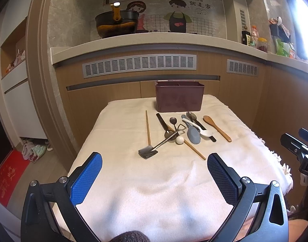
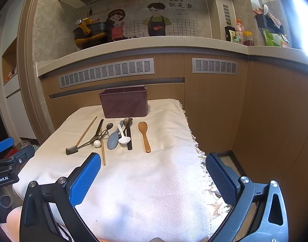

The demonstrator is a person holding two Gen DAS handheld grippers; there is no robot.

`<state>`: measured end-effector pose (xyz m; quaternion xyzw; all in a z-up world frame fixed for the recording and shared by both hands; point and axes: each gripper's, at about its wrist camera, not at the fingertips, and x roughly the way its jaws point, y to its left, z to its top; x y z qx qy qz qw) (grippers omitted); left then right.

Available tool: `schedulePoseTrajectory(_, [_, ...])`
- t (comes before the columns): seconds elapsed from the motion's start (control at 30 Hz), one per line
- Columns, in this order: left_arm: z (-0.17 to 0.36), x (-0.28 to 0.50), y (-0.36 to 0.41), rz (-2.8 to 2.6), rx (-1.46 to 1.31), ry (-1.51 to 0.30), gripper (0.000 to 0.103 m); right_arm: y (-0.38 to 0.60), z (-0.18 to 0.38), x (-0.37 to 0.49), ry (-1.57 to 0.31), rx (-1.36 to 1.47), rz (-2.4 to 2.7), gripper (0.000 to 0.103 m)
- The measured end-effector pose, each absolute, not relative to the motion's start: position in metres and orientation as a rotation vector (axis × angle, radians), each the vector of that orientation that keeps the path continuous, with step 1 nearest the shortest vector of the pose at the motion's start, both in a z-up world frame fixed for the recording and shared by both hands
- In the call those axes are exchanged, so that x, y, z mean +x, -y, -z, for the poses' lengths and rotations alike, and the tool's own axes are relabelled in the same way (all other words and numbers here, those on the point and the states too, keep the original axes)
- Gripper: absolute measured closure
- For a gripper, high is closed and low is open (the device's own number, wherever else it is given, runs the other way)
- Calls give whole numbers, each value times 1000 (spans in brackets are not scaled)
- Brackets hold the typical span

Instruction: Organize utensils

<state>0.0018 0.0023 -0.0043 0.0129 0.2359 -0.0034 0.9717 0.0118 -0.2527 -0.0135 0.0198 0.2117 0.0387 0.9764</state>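
Left gripper [image 1: 155, 165] and right gripper [image 2: 153, 166] both hover over the near end of the cloth-covered table [image 1: 133, 191], jaws spread wide, nothing held. Utensils lie in a loose pile toward 12 o'clock from both, just in front of the maroon utensil holder [image 1: 179, 97], which stands at the far end of the table.

Pile, left view: a single chopstick [image 1: 147, 128] alone at 11 o'clock, a small metal shovel-shaped spoon [image 1: 148, 152] nearest, a white ball-like piece [image 1: 180, 140] touching a second chopstick [image 1: 194, 148], a grey spoon [image 1: 193, 135] under a white spoon [image 1: 204, 131], and a wooden spoon [image 1: 217, 128] apart at 1 o'clock.

Handling, as a guess: all light and stiff. Metal ones are probably slippery and lie flat on soft cloth, so pinch mid-handle. The wooden spoon looks the easiest first pick: isolated, grippy, take the handle. The white spoon may be ceramic, so fragile. Chopsticks are thin and could roll.

Hard to tell: dark utensils in the pile's middle overlap, count unclear. The holder shows dividers at its rim, but its inside is hidden. What the white ball belongs to is unclear.
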Motion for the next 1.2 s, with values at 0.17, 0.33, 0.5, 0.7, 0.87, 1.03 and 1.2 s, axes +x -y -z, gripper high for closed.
schedulePoseTrajectory(0.17, [2, 2, 0, 2, 27, -480, 0, 253, 16, 13, -432, 43, -79, 0])
schedulePoseTrajectory(0.33, [1, 2, 0, 4, 26, -481, 0, 251, 17, 13, -436, 44, -84, 0])
schedulePoseTrajectory(0.5, [1, 3, 0, 2, 27, -481, 0, 252, 19, 14, -442, 51, -82, 0])
schedulePoseTrajectory(0.7, [1, 3, 1, 3, 28, -484, 0, 252, 19, 14, -442, 50, -83, 0])
schedulePoseTrajectory(0.87, [1, 3, 1, 2, 28, -484, 0, 251, 19, 14, -440, 46, -84, 0])
schedulePoseTrajectory(1.03, [3, 3, 3, 1, 28, -489, 0, 251, 19, 13, -441, 47, -85, 0])
schedulePoseTrajectory(1.2, [3, 4, 2, 1, 29, -488, 0, 251, 18, 14, -440, 46, -86, 0])
